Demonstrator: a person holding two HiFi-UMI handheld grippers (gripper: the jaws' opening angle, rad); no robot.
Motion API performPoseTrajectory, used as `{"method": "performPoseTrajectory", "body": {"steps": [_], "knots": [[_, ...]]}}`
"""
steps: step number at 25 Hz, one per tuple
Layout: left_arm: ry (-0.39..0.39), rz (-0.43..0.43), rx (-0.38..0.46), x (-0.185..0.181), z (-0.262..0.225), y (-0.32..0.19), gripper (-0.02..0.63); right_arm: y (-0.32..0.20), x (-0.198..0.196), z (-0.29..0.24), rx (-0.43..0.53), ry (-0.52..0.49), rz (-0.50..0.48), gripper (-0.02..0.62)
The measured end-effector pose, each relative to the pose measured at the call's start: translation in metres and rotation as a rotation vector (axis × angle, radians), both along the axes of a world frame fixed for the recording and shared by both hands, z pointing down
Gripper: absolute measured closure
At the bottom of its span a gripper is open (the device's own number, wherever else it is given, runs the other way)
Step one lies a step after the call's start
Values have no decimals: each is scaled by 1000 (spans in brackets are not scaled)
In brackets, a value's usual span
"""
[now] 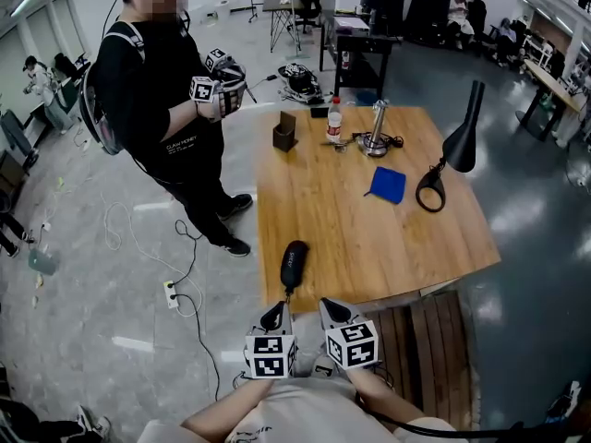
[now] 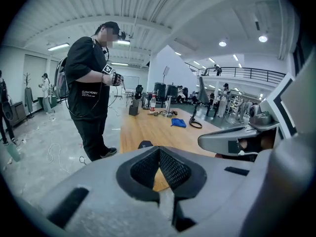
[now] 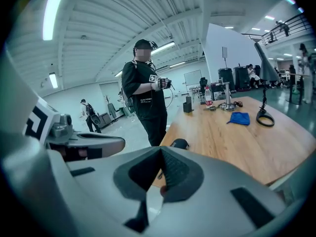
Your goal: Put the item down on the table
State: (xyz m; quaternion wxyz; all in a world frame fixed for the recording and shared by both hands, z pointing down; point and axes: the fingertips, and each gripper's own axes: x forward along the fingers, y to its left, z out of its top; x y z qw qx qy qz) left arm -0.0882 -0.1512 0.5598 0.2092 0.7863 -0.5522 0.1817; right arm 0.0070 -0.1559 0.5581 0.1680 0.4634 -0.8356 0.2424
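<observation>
A black oblong item (image 1: pixel 294 264) lies flat on the wooden table (image 1: pixel 369 238), near its front left edge. It also shows as a dark lump at the table's near end in the left gripper view (image 2: pixel 145 144) and the right gripper view (image 3: pixel 179 143). My left gripper (image 1: pixel 275 315) hangs just below that edge, close to my body, shut with nothing in it (image 2: pixel 159 168). My right gripper (image 1: pixel 333 310) sits beside it, its pads together and empty (image 3: pixel 161 171). Neither gripper touches the item.
A person in black (image 1: pixel 166 109) stands at the table's left side holding grippers. On the far part of the table stand a brown box (image 1: pixel 284 132), a bottle (image 1: pixel 334 118), a metal stand (image 1: pixel 377 129), a blue cloth (image 1: pixel 387 184) and a black lamp (image 1: pixel 452 150). Cables and a power strip (image 1: pixel 172 293) lie on the floor.
</observation>
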Motion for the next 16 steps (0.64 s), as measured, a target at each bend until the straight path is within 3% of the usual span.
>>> {"method": "performPoseTrajectory", "body": {"steps": [16], "knots": [[-15, 35, 28, -2, -12, 20, 600, 26, -12, -5, 1, -10, -3, 594]]}}
